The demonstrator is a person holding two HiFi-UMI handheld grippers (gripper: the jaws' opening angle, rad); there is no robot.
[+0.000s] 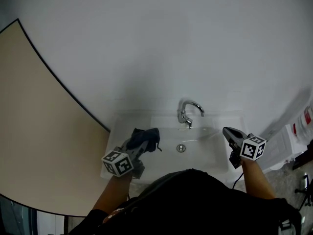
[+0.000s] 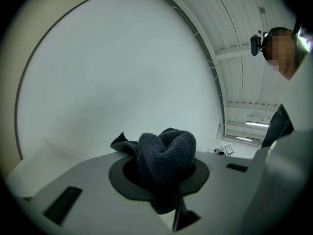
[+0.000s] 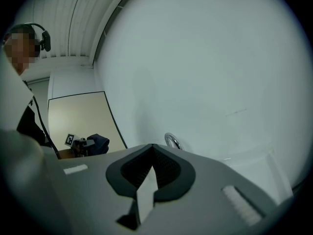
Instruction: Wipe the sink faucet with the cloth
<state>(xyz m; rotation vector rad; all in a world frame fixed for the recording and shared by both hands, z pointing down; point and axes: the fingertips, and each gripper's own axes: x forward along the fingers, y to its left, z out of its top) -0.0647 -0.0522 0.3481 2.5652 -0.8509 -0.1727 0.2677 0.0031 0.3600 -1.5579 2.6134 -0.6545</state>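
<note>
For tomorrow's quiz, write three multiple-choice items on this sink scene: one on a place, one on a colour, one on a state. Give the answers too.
1. Where does the faucet stand? A. at the sink's back rim B. on the floor C. on its left rim
2. What colour is the cloth? A. white B. dark blue-grey C. yellow
3. The right hand-held gripper is: A. shut on the cloth B. wide open C. shut, empty
Answers: 1 A, it rises from that rim; 2 B, dark against the white sink; 3 C, its jaws meet with nothing between.
</note>
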